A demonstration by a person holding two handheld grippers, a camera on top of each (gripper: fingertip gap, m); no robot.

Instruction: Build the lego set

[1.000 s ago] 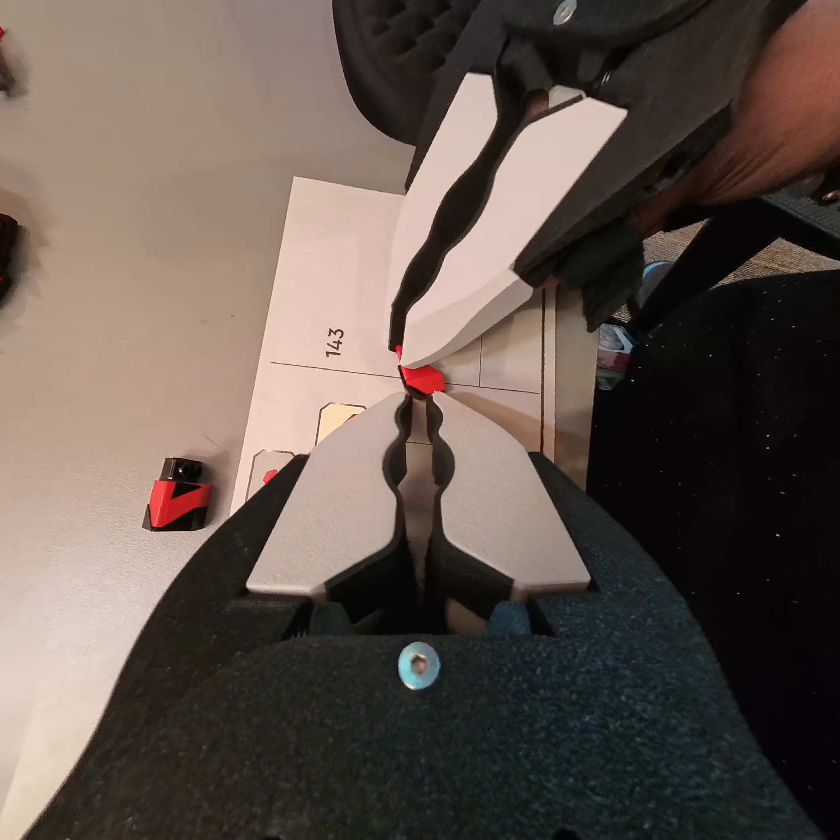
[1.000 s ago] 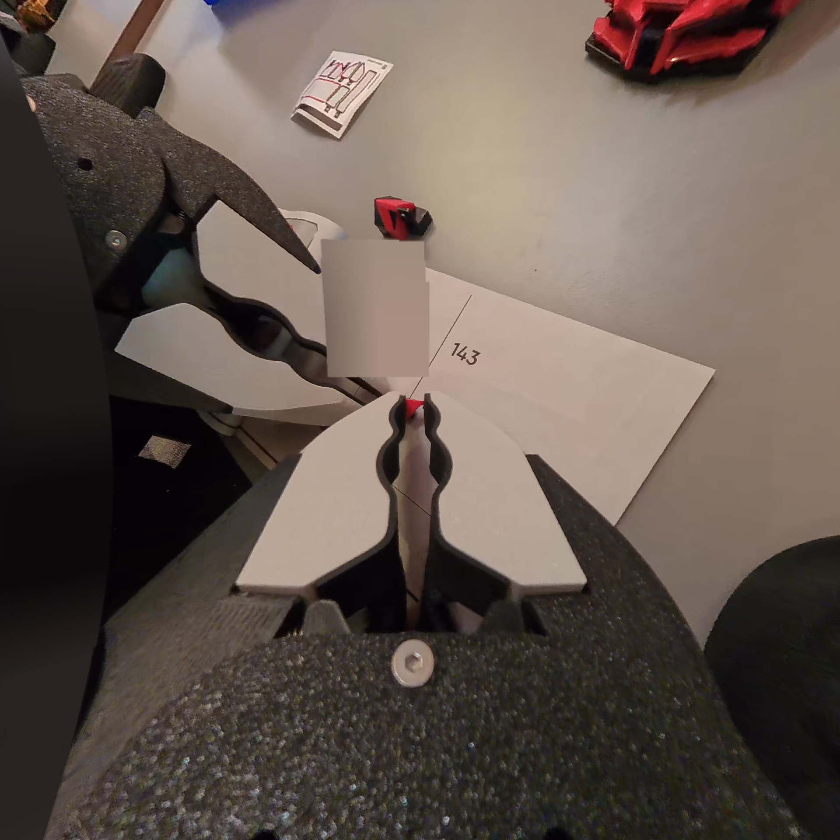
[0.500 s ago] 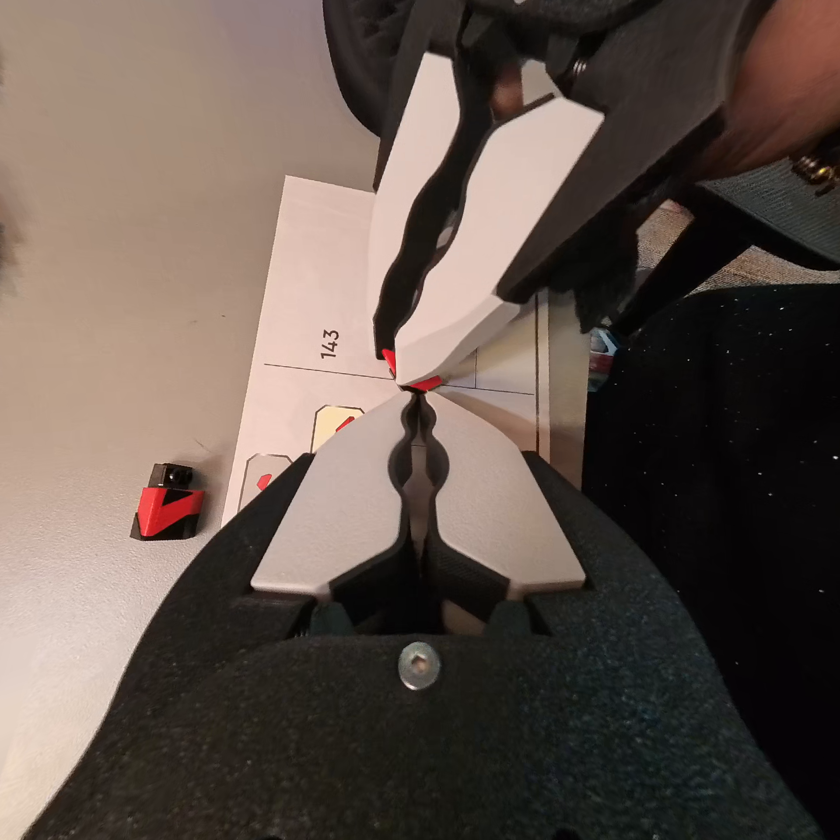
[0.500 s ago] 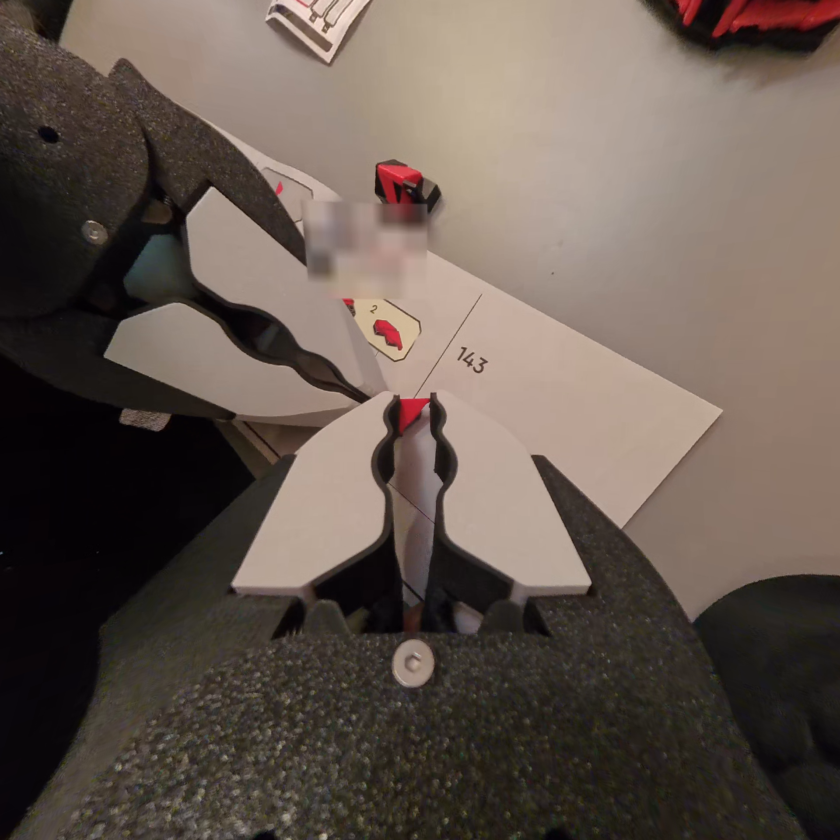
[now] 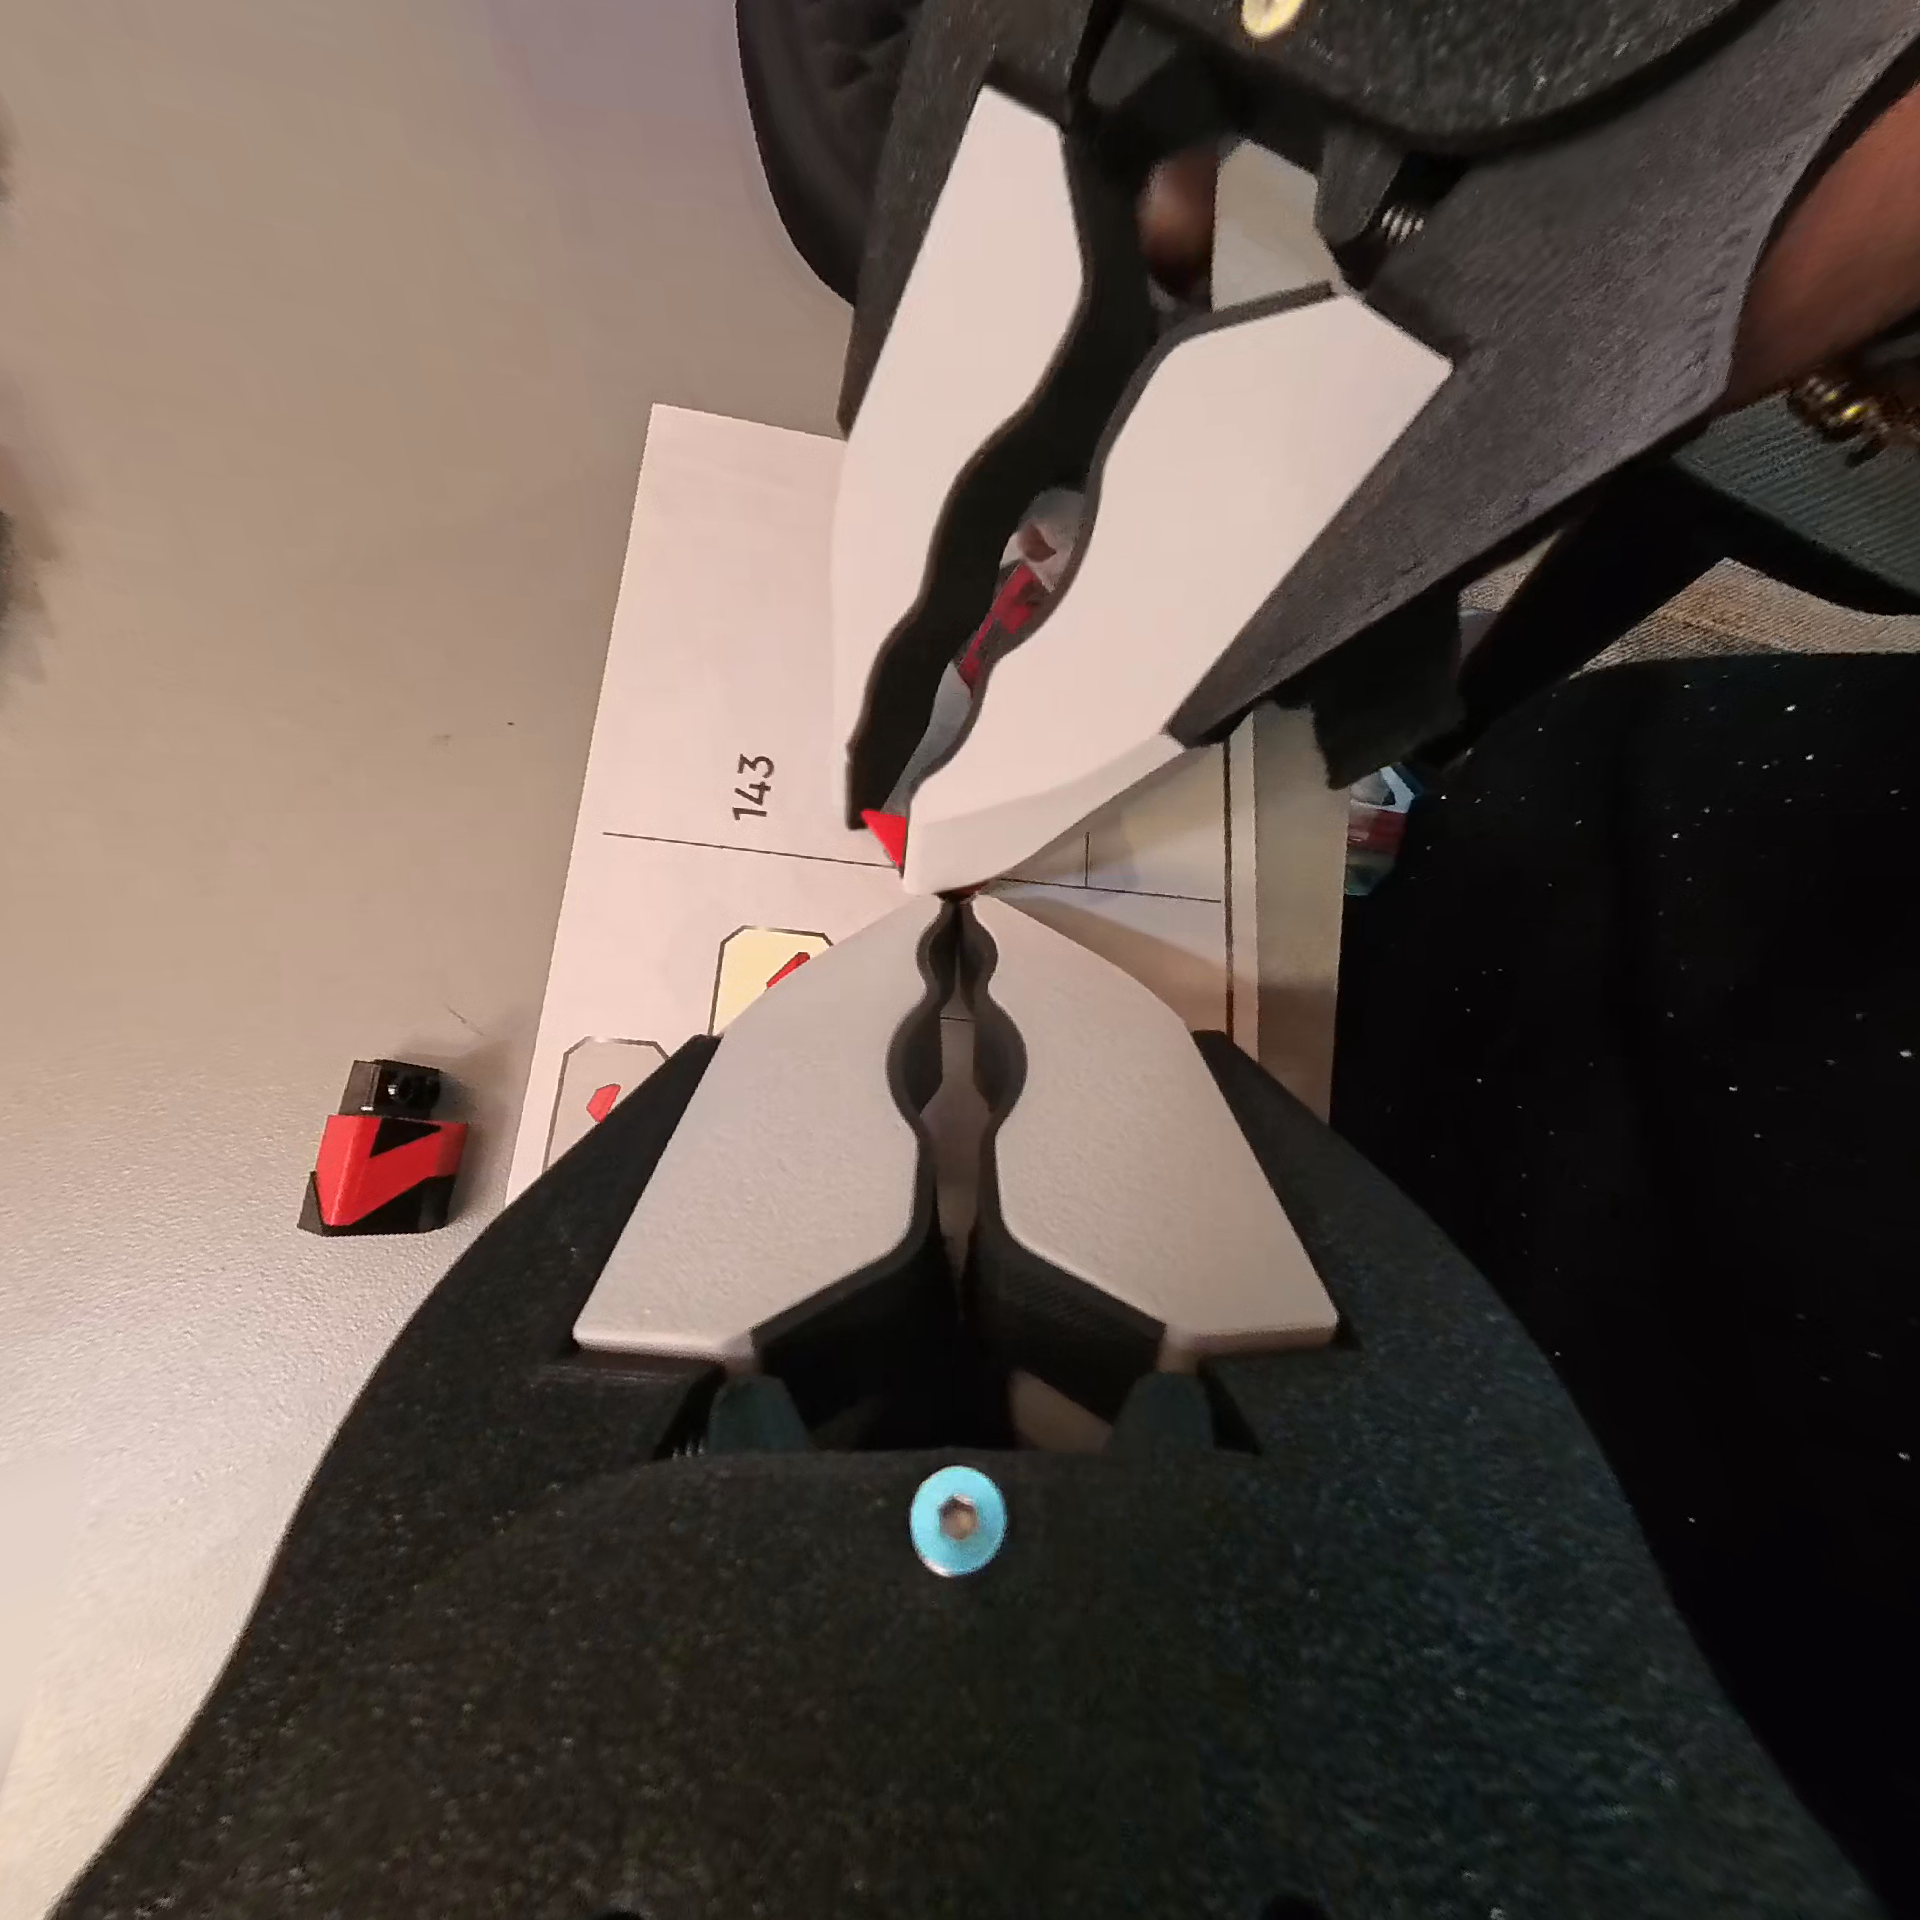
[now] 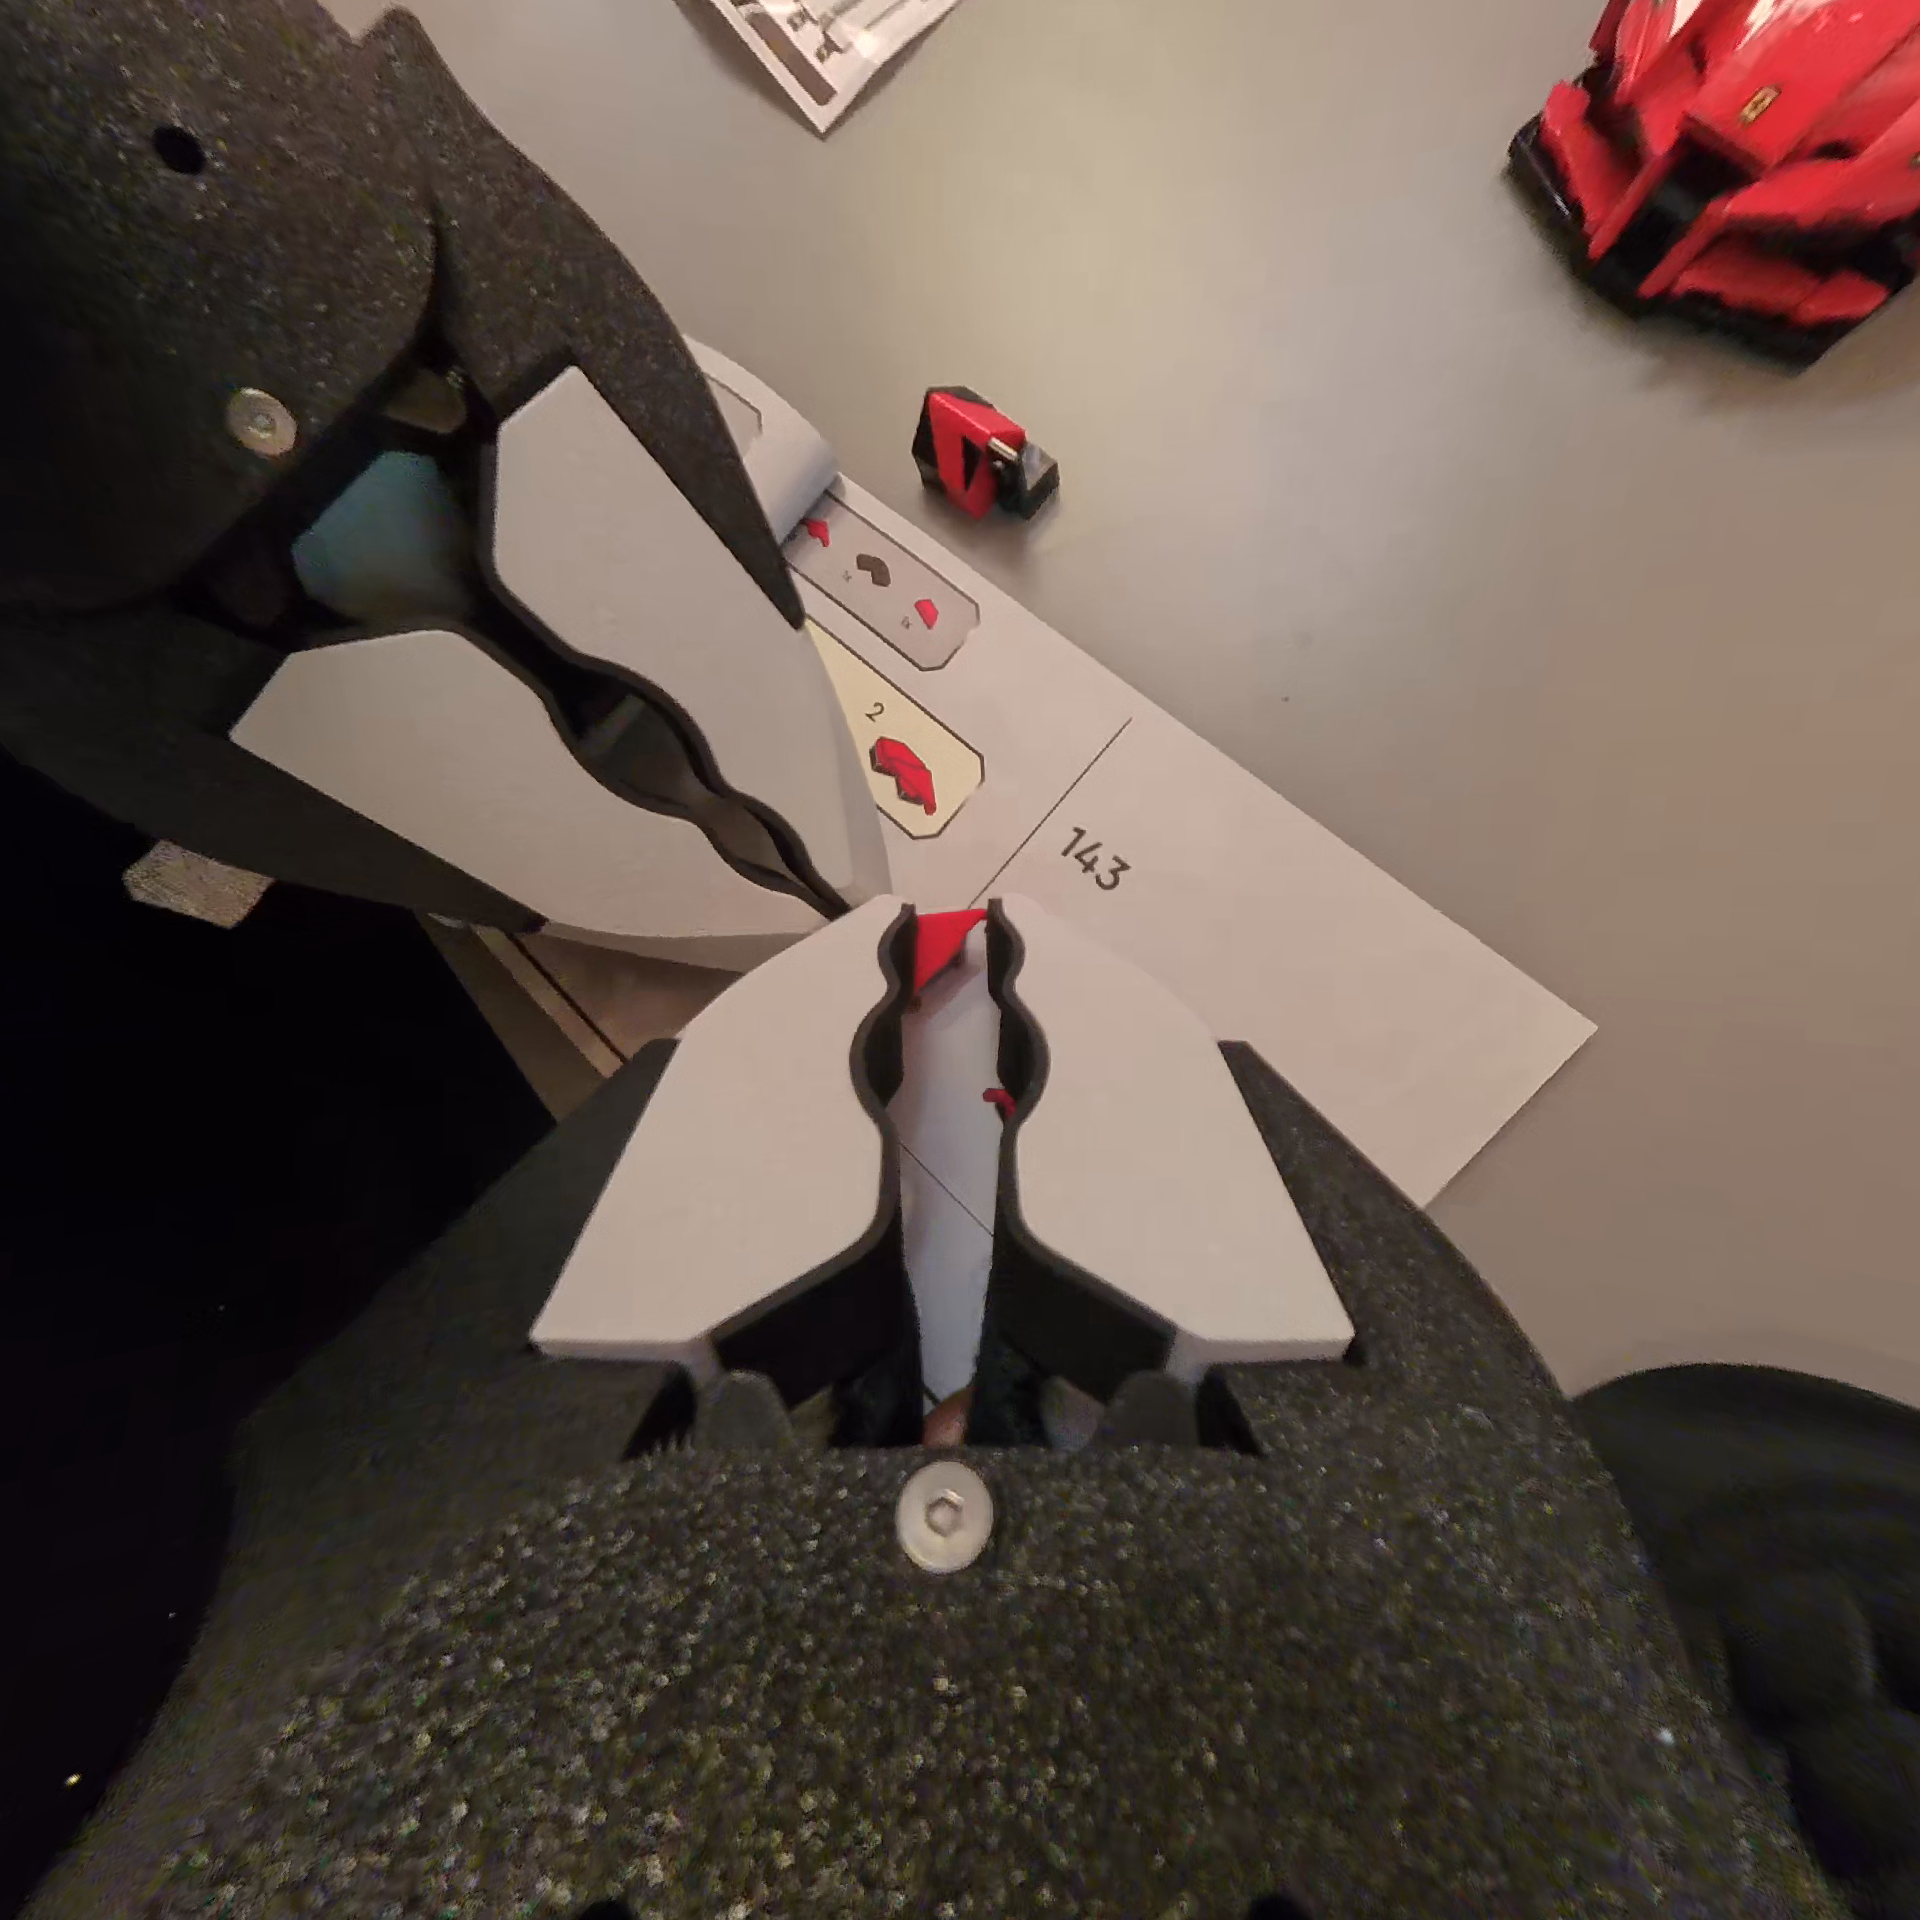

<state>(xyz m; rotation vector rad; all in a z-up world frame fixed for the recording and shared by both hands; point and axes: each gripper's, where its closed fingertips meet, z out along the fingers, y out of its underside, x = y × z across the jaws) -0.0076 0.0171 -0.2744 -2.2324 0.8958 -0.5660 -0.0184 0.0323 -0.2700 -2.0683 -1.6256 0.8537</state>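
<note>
My right gripper (image 6: 948, 914) is shut on a small red lego piece (image 6: 940, 940), held at its fingertips above the open instruction booklet (image 6: 1299, 987). In the left wrist view the right gripper (image 5: 896, 844) comes down from the top with the red piece (image 5: 883, 829) at its tips. My left gripper (image 5: 952, 914) is shut, its tips touching the right gripper's tips; only a sliver of red shows there. It enters the right wrist view (image 6: 831, 902) from the left. A red and black sub-assembly (image 5: 384, 1153) (image 6: 982, 452) lies on the grey table beside the booklet (image 5: 707, 644).
A red lego car (image 6: 1725, 177) stands at the far right of the table. A sticker sheet (image 6: 831, 42) lies at the far edge. A dark seat (image 5: 1610, 1143) is beyond the table's edge. A hand (image 5: 1839, 249) holds the right gripper. Left and right tips are no more than a few centimetres apart. Both grippers' tips are roughly 15 cm from the red lego car (image 6: 1725, 177).
The red piece that showed between the two grippers' tips is now almost hidden. The left gripper's tips have closed up. Both grippers stay tip to tip and have tilted a little.
</note>
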